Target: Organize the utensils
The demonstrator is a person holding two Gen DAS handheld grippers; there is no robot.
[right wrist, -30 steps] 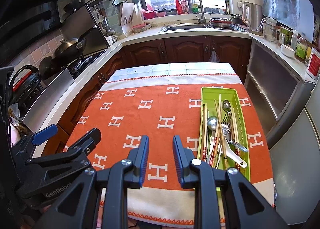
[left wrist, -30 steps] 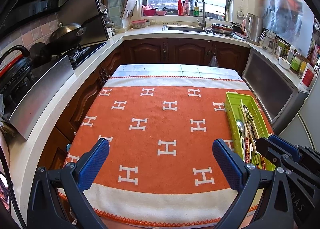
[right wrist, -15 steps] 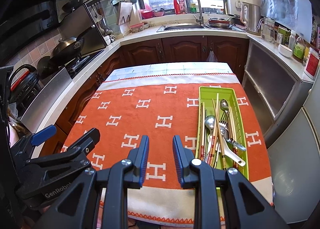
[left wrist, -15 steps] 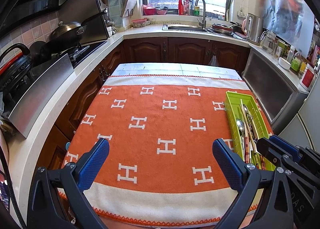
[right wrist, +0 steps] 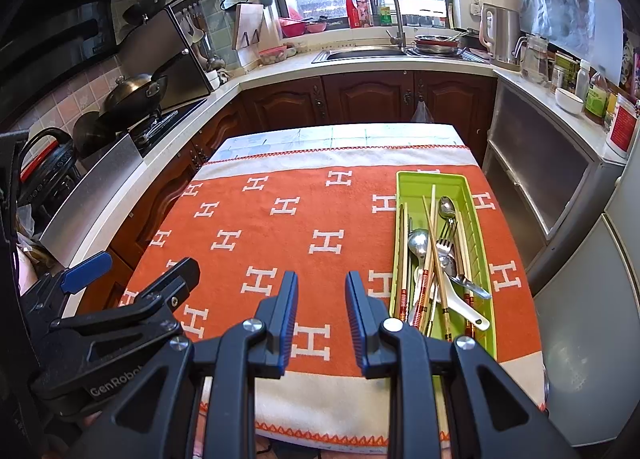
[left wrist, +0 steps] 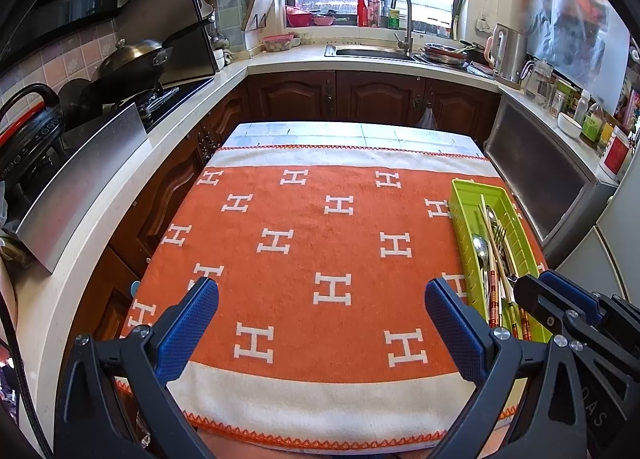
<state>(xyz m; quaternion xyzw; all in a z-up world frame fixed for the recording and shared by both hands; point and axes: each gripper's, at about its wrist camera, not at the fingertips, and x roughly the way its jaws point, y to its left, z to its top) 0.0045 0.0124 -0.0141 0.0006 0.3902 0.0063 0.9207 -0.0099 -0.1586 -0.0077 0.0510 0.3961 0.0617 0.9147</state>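
Your left claw (left wrist: pixel 320 323) is spread wide and your right claw (right wrist: pixel 322 315) nearly pressed together, both empty. The utensils (right wrist: pixel 434 267) lie jumbled in the green tray (right wrist: pixel 430 178) just right of the right claw. That fits either a pile gathered in or one awaiting sorting, so I can't name your next move.

The left tool (left wrist: pixel 321 323) is held level over the near edge of the worktop (left wrist: pixel 320 411), toward its left corner, with its two blue-padded fingers (left wrist: pixel 188 329) spread wide apart and nothing between them. The right tool (right wrist: pixel 321 319) hangs over the same near edge, further toward the right, fingers (right wrist: pixel 289 319) drawn close together with a narrow gap left and nothing gripped. Both point toward the far edge. In the right wrist view the left tool (right wrist: pixel 132 279) shows at lower left, just beside the right one.
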